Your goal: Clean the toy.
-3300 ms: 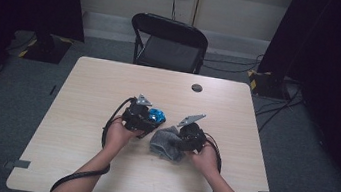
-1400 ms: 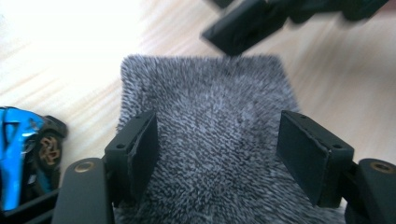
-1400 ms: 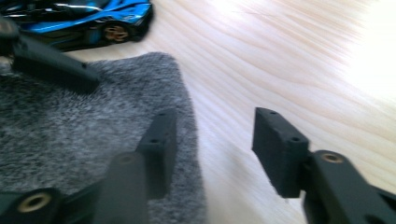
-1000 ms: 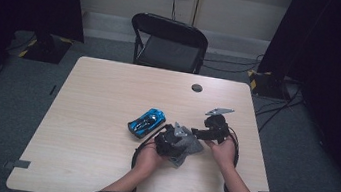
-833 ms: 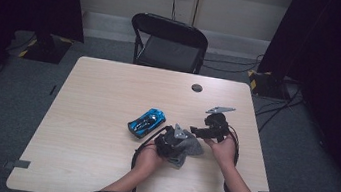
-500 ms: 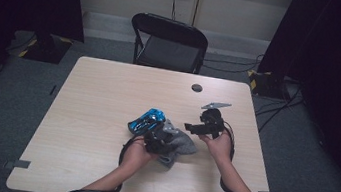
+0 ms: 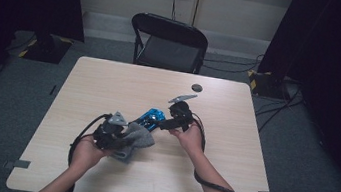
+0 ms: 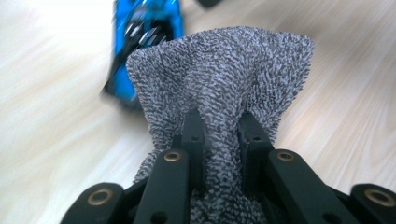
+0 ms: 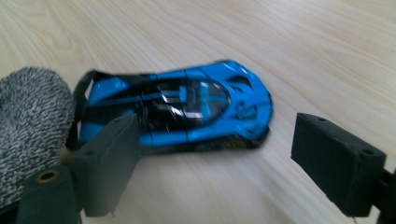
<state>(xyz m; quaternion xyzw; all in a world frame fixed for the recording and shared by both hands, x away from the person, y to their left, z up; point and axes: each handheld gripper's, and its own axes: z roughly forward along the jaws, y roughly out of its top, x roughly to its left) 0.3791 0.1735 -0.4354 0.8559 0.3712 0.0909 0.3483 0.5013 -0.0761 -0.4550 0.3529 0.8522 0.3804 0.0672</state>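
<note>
The left gripper (image 8: 219, 135) has its jaws clenched on a bunched grey cloth (image 8: 224, 74), which fans out ahead of them just above the wooden table (image 7: 110, 82). The right gripper (image 9: 215, 154) stands released, its jaws having just been widening, with the blue toy car (image 9: 182, 109) lying on the table just beyond them, its rear end beside the cloth.

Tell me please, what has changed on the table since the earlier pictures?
The left gripper, shut on the grey cloth, carried it leftward, past the blue toy car. The right gripper moved to the car, its jaws opening, pads not touching. The car and small dark disc stayed.
</note>
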